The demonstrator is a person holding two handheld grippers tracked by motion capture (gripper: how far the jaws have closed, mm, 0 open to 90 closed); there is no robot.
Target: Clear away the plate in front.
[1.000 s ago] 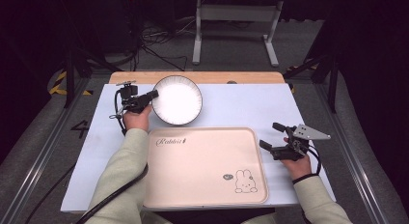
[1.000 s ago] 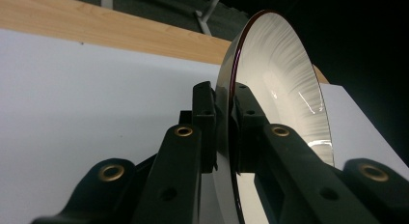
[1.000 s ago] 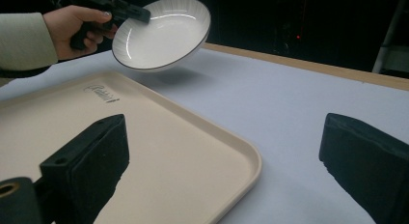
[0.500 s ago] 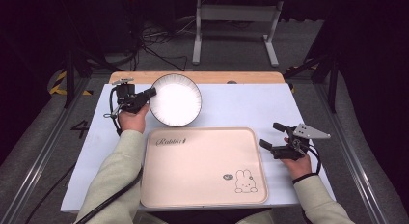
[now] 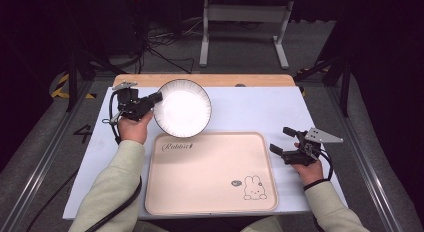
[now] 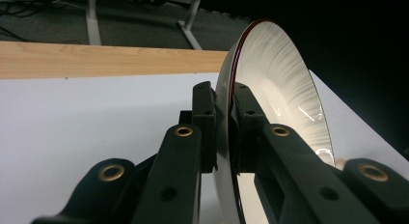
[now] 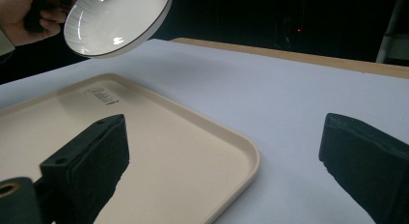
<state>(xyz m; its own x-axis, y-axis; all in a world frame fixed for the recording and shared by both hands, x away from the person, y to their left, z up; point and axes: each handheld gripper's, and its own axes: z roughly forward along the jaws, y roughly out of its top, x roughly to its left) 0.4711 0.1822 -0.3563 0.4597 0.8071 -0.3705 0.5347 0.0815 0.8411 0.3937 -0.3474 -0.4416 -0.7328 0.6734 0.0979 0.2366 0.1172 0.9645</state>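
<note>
Left gripper (image 5: 156,98), held near the far left corner of the counter (image 5: 260,109), has its two black jaws clamped on the rim of a round white ceramic bowl with a thin dark rim line (image 5: 181,108). In the left gripper view the jaws pinch the bowl's (image 6: 279,84) edge from both sides, one pad against the pale outer wall and the other inside the rim. The bowl is lifted clear of the white counter surface and tilted, its glossy inside facing up and toward the person; fine ribbed lines run from the rim toward the smooth centre, and small highlights shine on the glaze. From the right gripper view the bowl (image 7: 115,22) hangs in the air above the far left corner of a cream rectangular plastic tray with rounded corners (image 7: 159,151), its near edge over the tray's far rim in the high view. The tray (image 5: 210,172) lies along the near edge of the counter, bare, with a small printed word at its far left and a little rabbit drawing near its near right corner. Right gripper (image 5: 283,140) rests just beside the tray's right edge, its jaws spread wide apart with nothing between them.
</note>
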